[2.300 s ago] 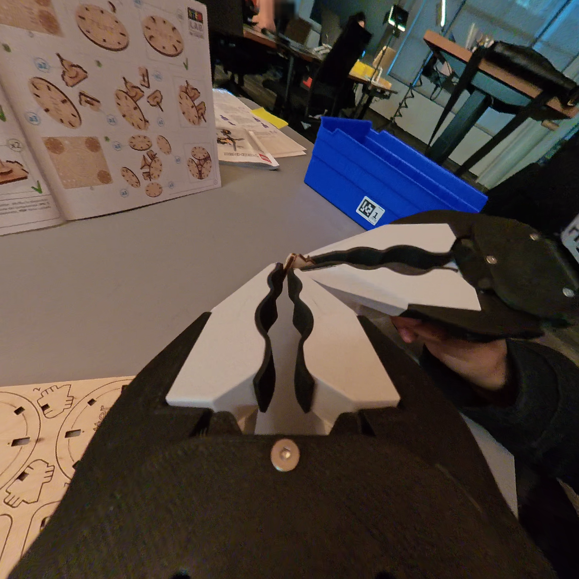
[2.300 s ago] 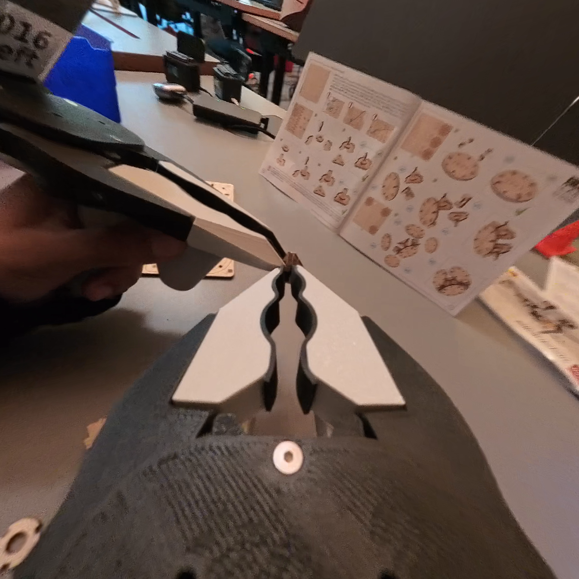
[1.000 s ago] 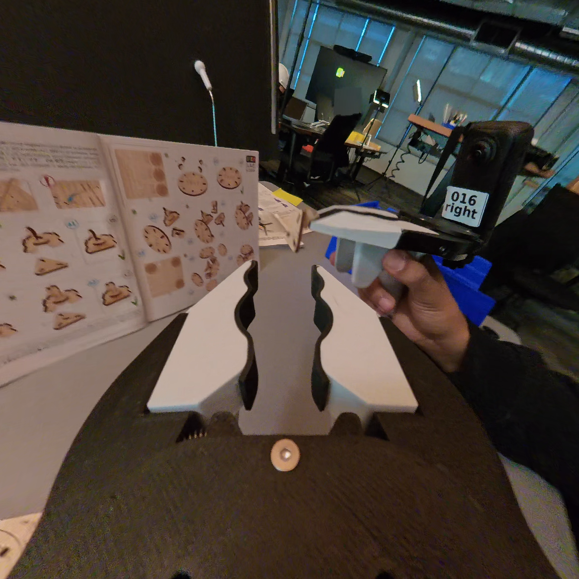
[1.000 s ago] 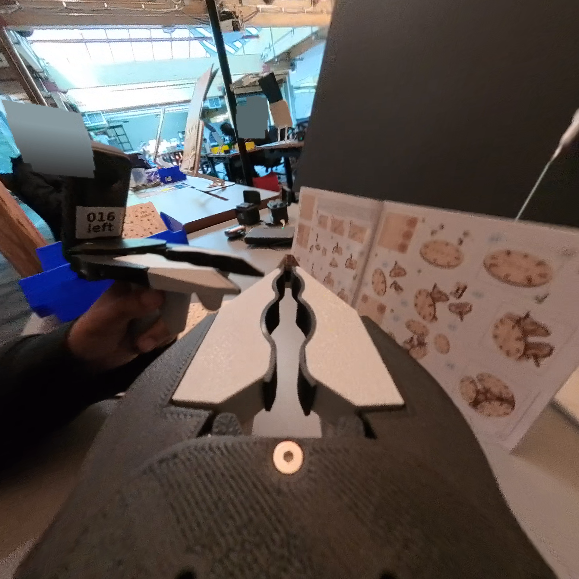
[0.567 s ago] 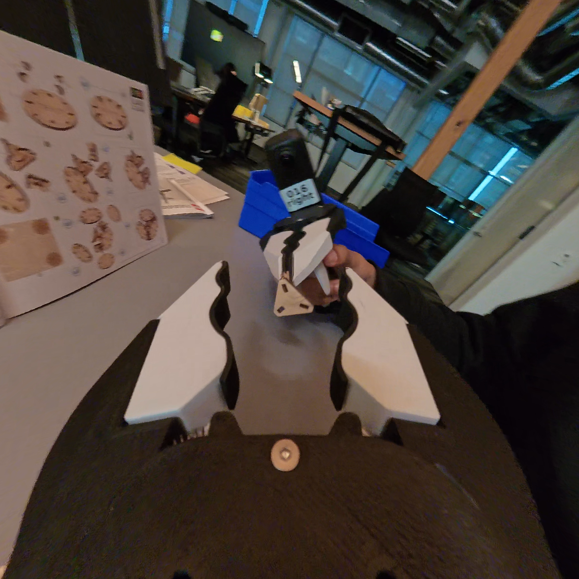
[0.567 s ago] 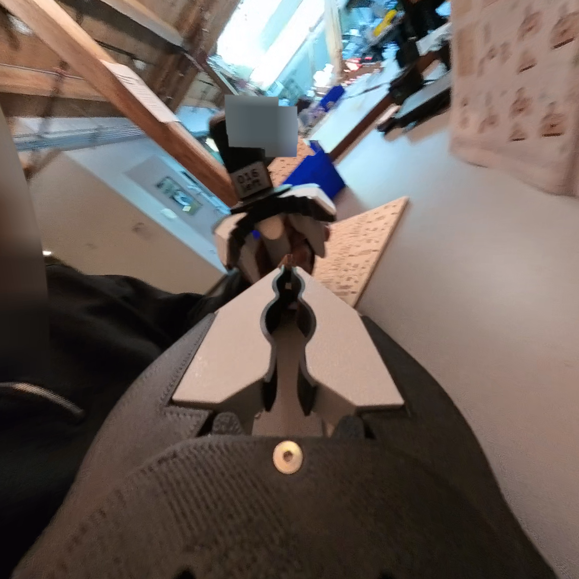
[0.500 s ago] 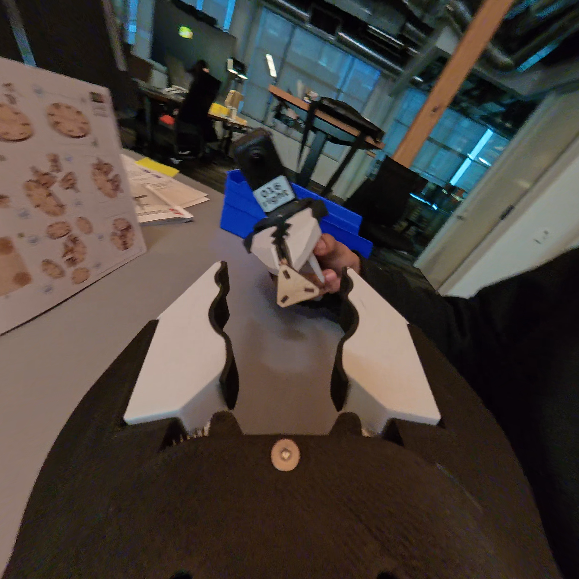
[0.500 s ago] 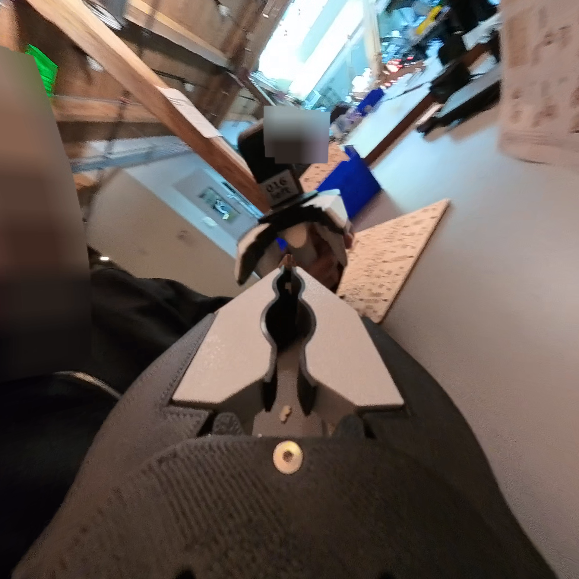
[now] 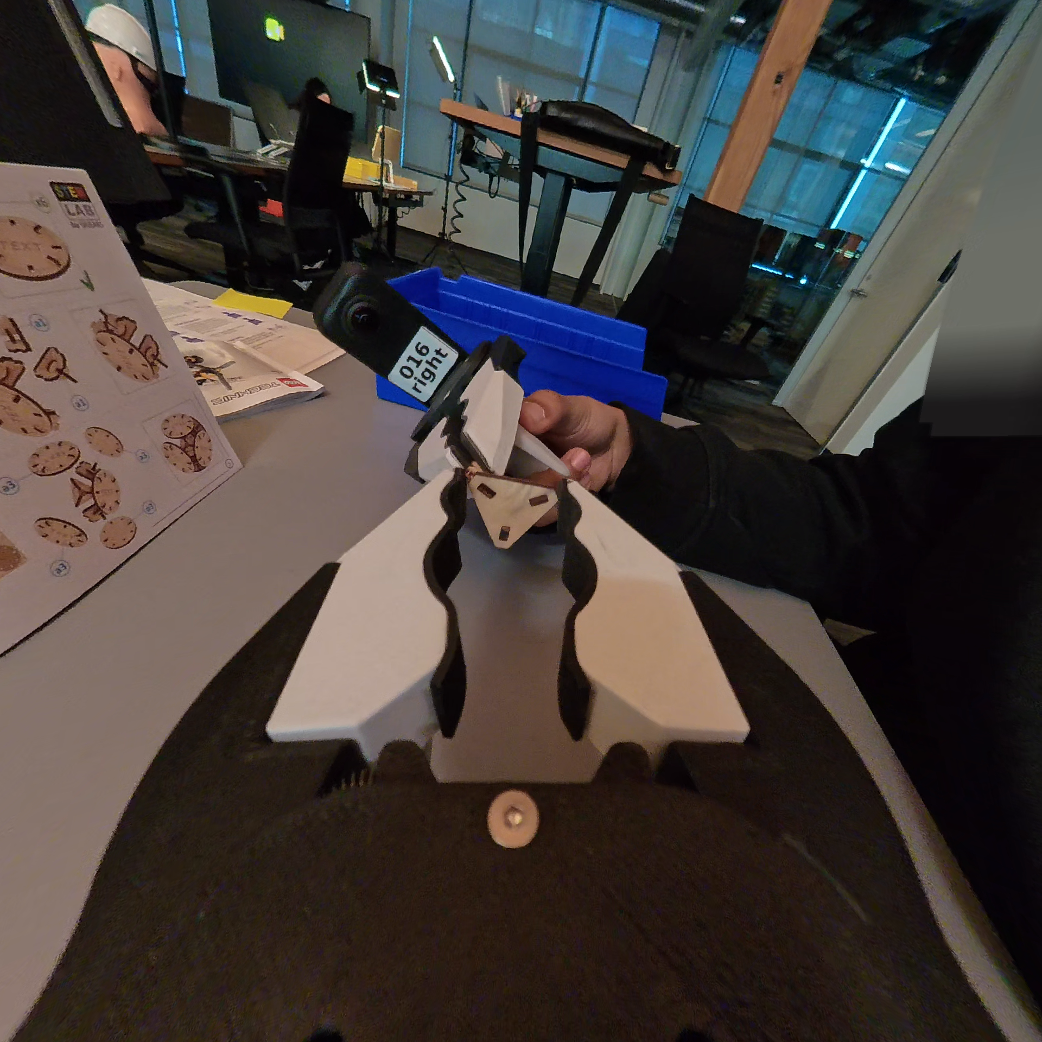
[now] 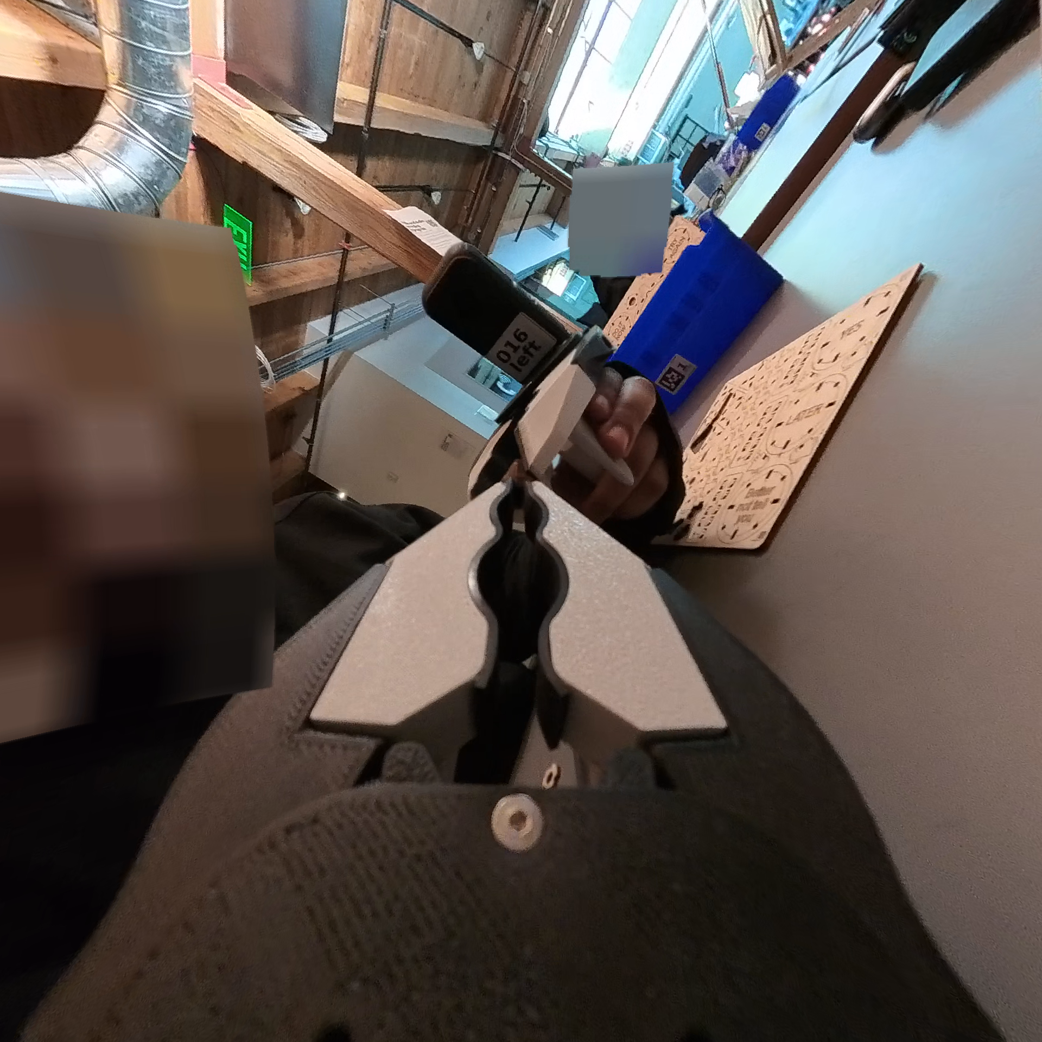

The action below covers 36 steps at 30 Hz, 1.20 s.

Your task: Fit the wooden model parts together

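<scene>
Labelled right tongs (image 9: 472, 471) pinch a triangular wooden piece (image 9: 510, 507) by one corner; the piece spans the part-spread left tongs (image 9: 512, 496), both pads touching it.

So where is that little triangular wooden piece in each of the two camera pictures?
Left wrist view: the triangular wooden piece sits centre frame, between the left gripper's fingertips, with the right gripper pinching its top corner.
Right wrist view: only a thin edge-on sliver shows at the right gripper's closed tips.
Shared landmark: the blue bin.
</scene>
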{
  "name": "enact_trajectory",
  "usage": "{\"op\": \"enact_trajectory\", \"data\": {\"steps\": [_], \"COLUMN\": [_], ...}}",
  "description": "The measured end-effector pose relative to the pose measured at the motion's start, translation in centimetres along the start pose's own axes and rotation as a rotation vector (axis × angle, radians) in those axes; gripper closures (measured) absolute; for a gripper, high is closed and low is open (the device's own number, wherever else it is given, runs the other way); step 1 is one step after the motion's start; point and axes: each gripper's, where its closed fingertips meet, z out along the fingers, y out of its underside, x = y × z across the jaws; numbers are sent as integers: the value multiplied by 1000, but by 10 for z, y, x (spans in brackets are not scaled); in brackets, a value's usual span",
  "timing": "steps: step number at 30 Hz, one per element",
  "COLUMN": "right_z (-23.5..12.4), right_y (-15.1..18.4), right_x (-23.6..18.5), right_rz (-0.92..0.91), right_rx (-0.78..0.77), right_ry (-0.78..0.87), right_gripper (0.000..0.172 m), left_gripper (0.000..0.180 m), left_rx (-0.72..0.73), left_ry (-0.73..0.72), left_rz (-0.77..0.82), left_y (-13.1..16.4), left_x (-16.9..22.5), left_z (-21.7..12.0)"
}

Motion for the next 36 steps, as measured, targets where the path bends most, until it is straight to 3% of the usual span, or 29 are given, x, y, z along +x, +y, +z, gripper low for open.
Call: {"op": "enact_trajectory", "data": {"steps": [2, 5, 7, 11, 20, 36], "right_z": [-1, -7, -14, -20, 2, 0], "right_y": [-4, -19, -26, -30, -14, -13], "right_x": [0, -7, -4, 2, 11, 24], "right_rz": [-1, 20, 17, -18, -27, -11], "right_rx": [32, 125, 169, 186, 99, 114], "right_ry": [-14, -73, -51, 2, 49, 88], "right_gripper": [170, 144, 138, 139, 146, 171], "left_gripper": [150, 151, 151, 151, 151, 150], "left_rx": [1, 25, 39, 43, 41, -25], "left_ry": [-19, -57, -67, -82, -141, -212], "left_rz": [-3, 19, 22, 34, 34, 85], "left_y": [-1, -5, -7, -8, -3, 8], "left_x": [-3, -8, -9, -10, -21, -29], "left_z": [-1, -4, -6, -6, -5, 0]}}
